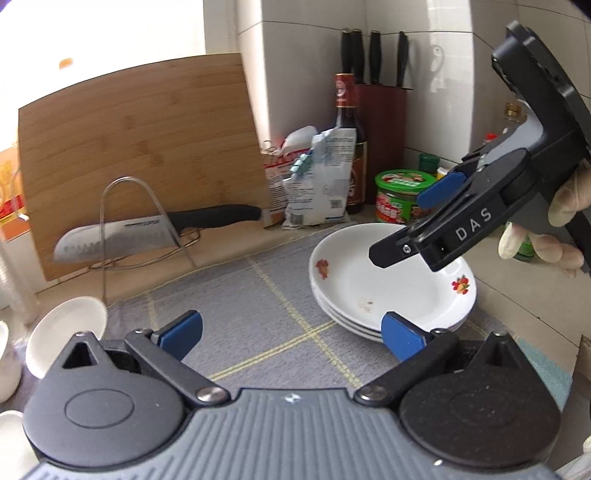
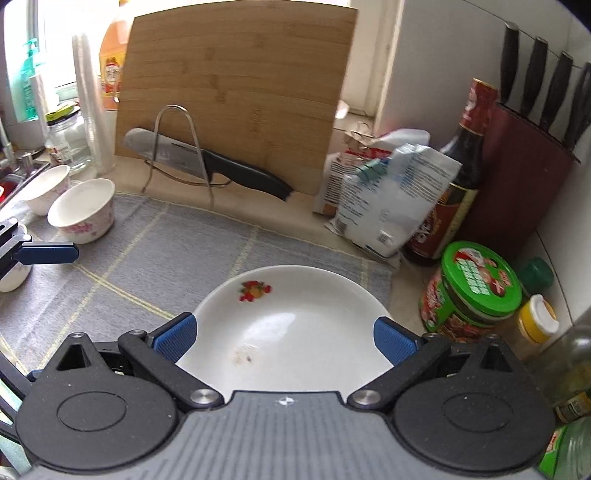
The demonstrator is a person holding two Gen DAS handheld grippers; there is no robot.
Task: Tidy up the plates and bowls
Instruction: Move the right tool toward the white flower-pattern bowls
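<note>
In the right wrist view, the plate stack's [image 2: 295,325] near rim hides behind the claw body; at left edge, a bowl [image 2: 13,275] is cut off and the jar label [image 2: 476,280] print is unreadable.

Black claw [image 1: 291,334] – blue pads [image 1: 183,334], "DAS" marking.

Kitchen counter corner in daylight

White tiled walls [image 1: 306,55] meet beyond the fingertips; a bright window [image 1: 99,26] glows far left of them.
</note>
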